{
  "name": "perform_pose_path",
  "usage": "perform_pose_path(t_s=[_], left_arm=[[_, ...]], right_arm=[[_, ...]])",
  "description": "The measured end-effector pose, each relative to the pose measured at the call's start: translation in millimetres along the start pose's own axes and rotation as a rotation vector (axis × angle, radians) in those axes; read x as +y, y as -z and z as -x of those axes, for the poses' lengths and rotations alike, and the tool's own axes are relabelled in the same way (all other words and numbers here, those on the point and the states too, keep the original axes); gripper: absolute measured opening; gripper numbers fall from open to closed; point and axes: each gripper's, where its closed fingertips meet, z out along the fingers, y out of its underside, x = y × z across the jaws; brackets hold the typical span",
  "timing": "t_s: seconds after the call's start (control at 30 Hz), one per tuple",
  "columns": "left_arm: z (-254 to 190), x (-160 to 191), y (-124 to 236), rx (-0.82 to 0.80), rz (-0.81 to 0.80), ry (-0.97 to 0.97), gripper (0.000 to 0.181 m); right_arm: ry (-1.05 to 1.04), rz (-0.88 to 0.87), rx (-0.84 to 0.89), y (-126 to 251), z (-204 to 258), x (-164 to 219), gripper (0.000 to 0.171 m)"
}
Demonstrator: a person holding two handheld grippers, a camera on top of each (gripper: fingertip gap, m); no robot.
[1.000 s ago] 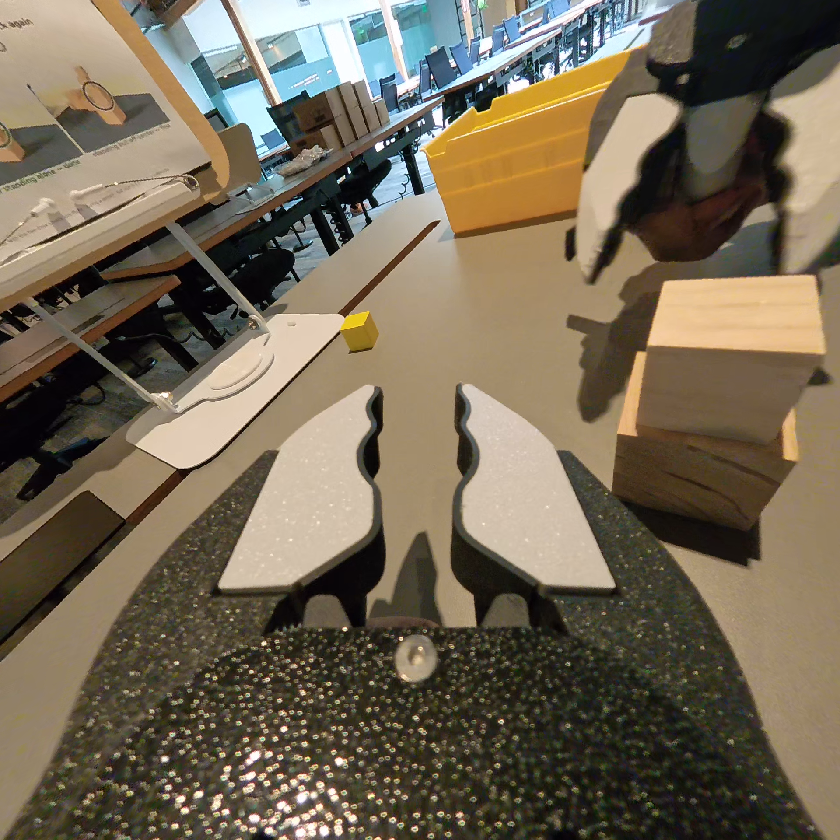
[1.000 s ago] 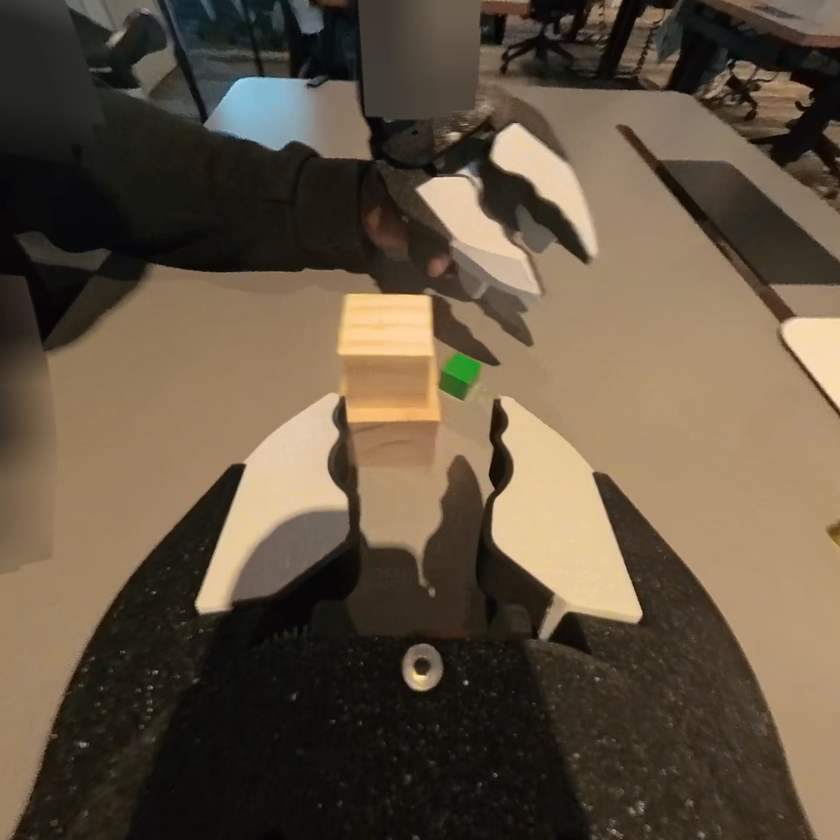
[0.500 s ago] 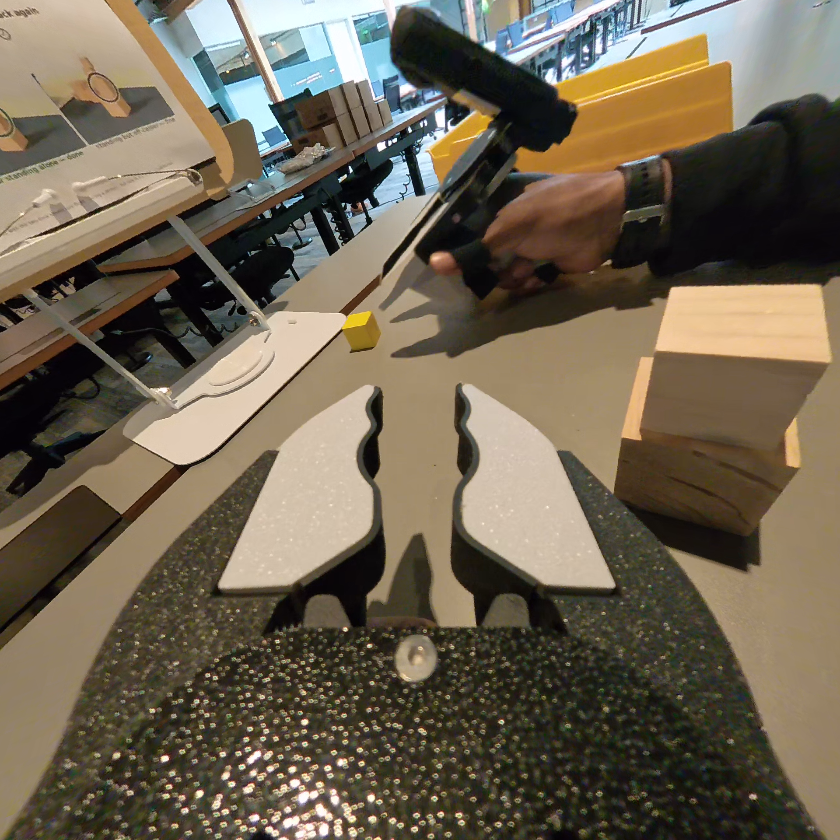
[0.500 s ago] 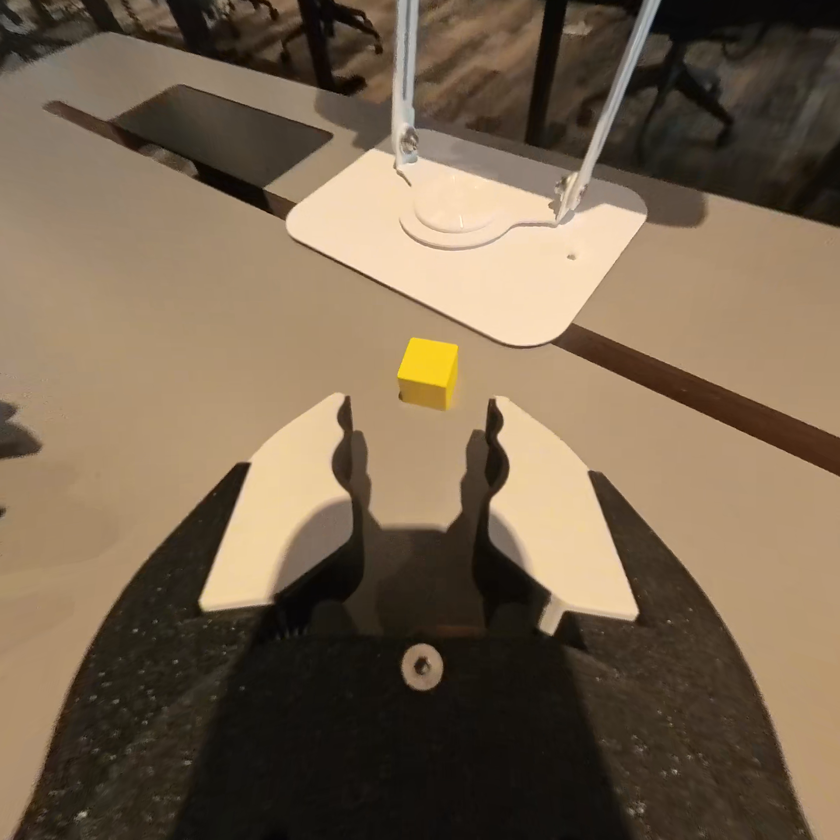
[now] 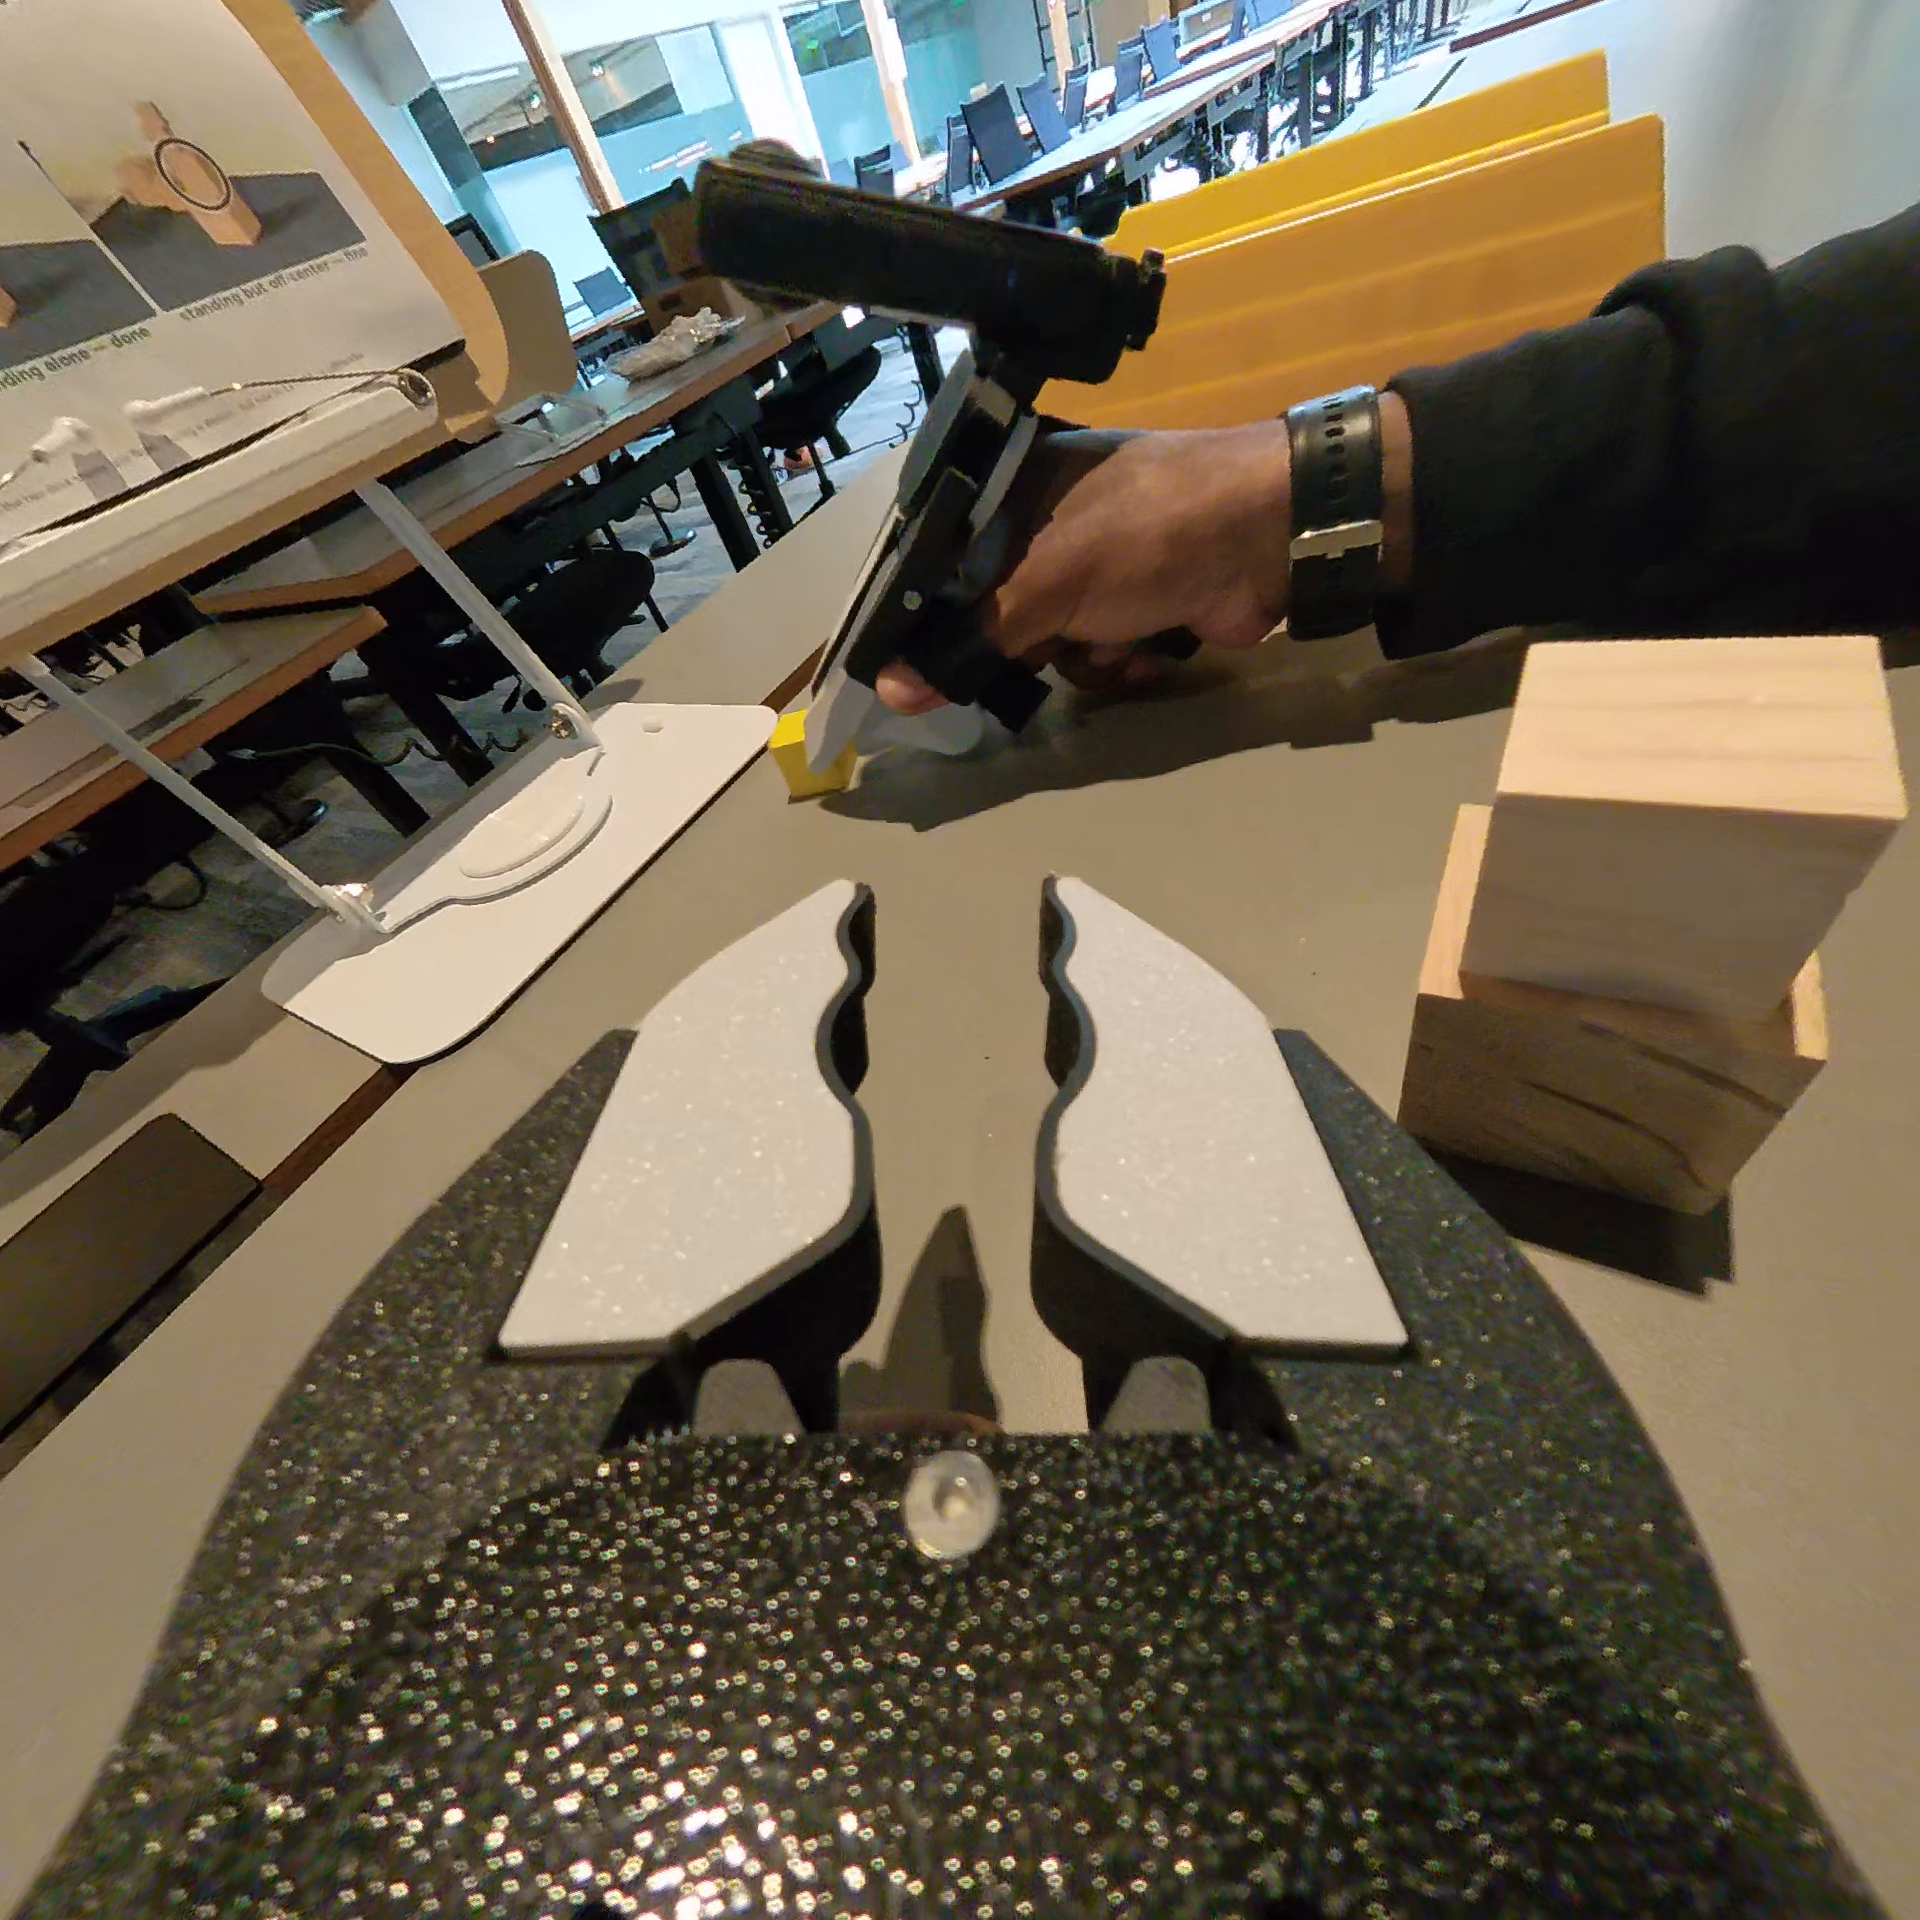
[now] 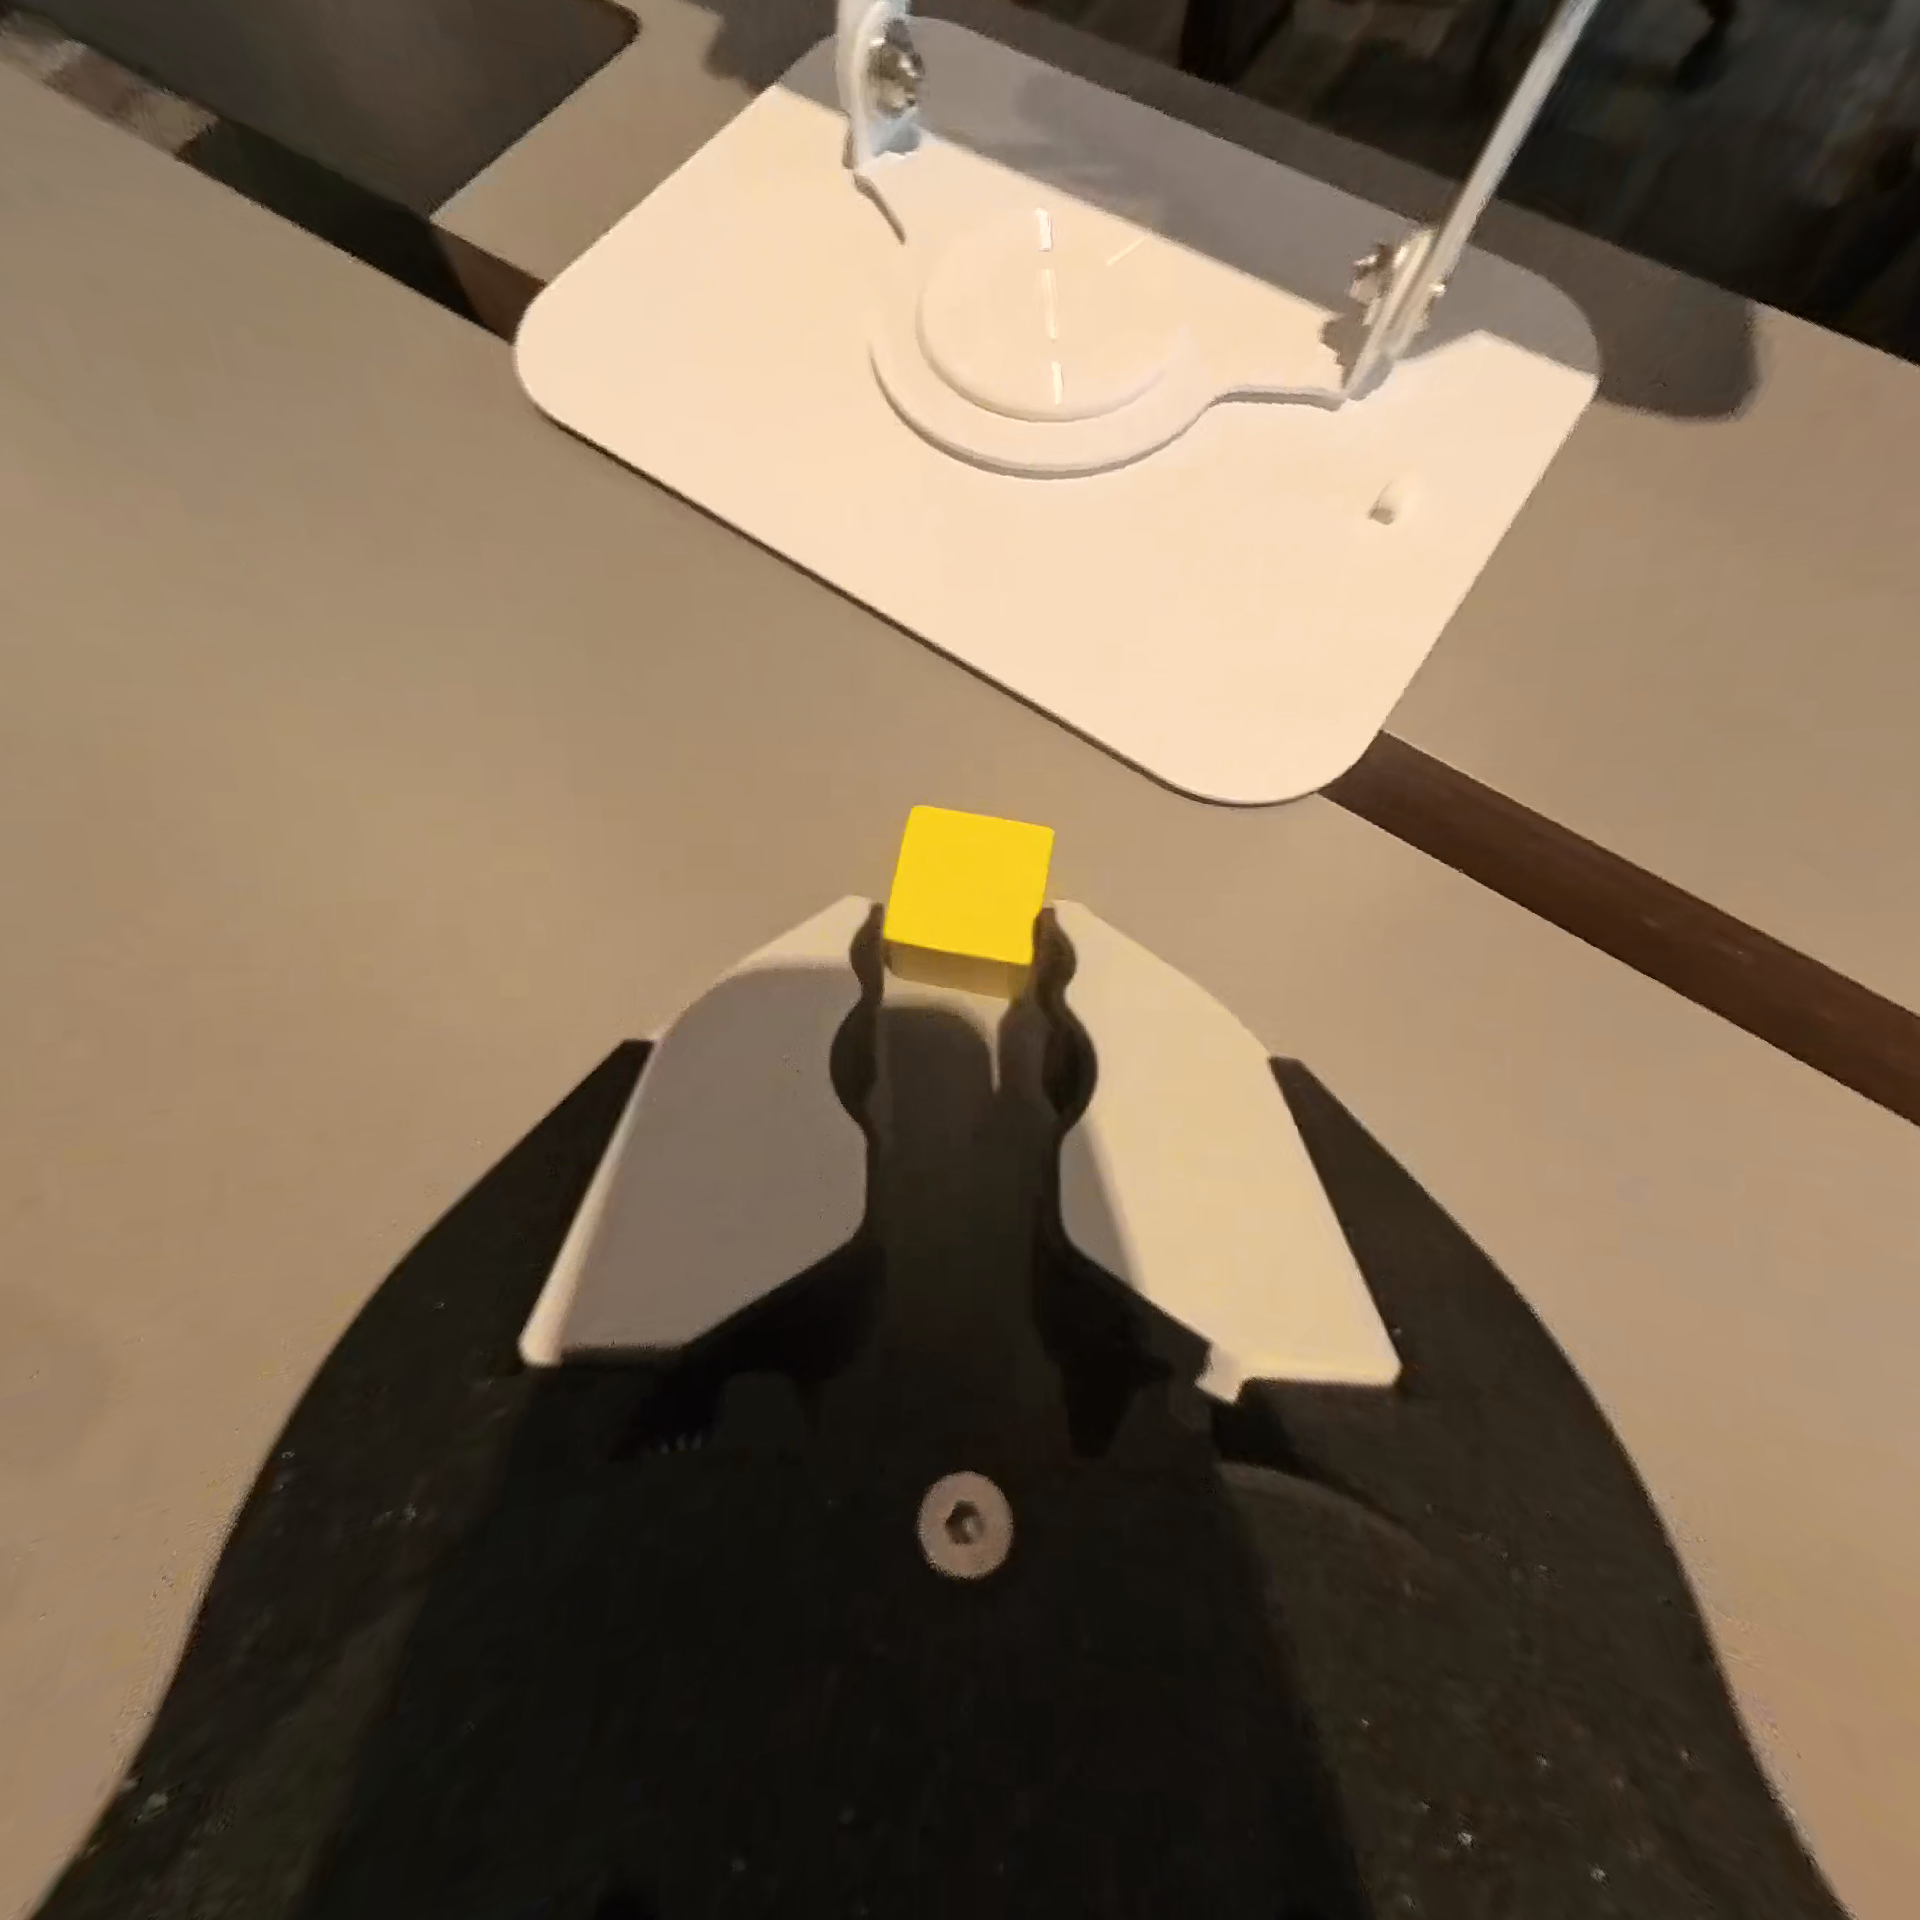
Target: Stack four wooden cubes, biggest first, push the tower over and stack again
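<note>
My right gripper [image 6: 961,920] has its jaws drawn in narrow on the yellow cube [image 6: 968,885], the tips pressed to its left and right faces while it sits on the grey table [image 6: 312,675], just short of the white lamp base [image 6: 1091,582] at about one o'clock. My left gripper [image 5: 951,904] hangs idle and empty, jaws a modest gap apart, with the two stacked wooden cubes [image 5: 1642,914] at two o'clock from it: the paler cube rests on the larger, darker one, turned a little off square. From the left wrist view the right gripper [image 5: 831,743] shows far off at twelve o'clock, tips down on the yellow cube [image 5: 800,753]. I judge that cube light, rigid and smooth-painted, so the danger is it squirting out of a tip-only pinch; I would take it deeper, flat on two opposite faces, and lift straight. It looks the smallest piece, so it may belong on top, last. The cube's underside and far faces are hidden, and my fingertips cover the contact, so I cannot tell how firmly it is seated. No fourth cube shows in either view, and the stack's right edge is cut off.
</note>
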Motion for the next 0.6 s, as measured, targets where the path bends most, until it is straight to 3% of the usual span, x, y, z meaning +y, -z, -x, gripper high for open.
perform_pose_path(t_s=[0.17, 0.33, 0.4, 0.6], left_arm=[[-1.5, -0.8, 0.8, -0.005, -0.007, -0.019, 0.030], [-1.3, -2.3, 3.3, -0.019, -0.022, -0.037, 0.029], [-0.3, -1.7, 3.8, -0.022, -0.020, -0.036, 0.029], [0.5, -1.9, 4.0, -0.018, -0.023, -0.026, 0.029]], right_arm=[[0.057, -0.118, -0.198, 18.1, 24.5, -9.4, 0.027], [0.133, -0.235, -0.565, 91.8, 79.1, -26.0, 0.027], [0.248, -0.217, -0.691, 130.4, 110.7, -23.1, 0.027], [0.627, -0.154, -0.780, 197.5, 188.6, 1.0, 0.027]])
